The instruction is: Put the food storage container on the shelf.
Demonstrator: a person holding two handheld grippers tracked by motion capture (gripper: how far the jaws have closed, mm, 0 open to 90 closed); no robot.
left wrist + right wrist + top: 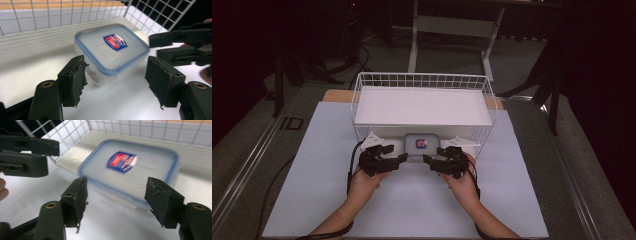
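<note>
A clear plastic container (421,148) with a blue-rimmed lid and a red-and-blue label sits on the white table (312,190), half under the lower front edge of a white wire basket rack (422,80), so from the high view only its front part shows; its rear is hidden beneath the rack's white shelf (422,106). The left gripper (401,159) and the right gripper (426,160) flank the container's front corners, each held in a hand coming up from the bottom edge, where the forearms are cut off. In the left gripper view the 2 jaws stand apart with the container (111,50) beyond them, its near corner between the pads but touching neither as far as can be seen; the box is smeared by motion blur, so its edges and label text cannot be read. The right gripper's jaws enter that view from the right (153,46), partly cut off by the frame. In the right gripper view the jaws are likewise spread with nothing pressed between them, the container (130,170) blurred just ahead, and the left gripper's jaws (53,155) reaching in at upper left. What the container holds cannot be made out through its frosted walls.
</note>
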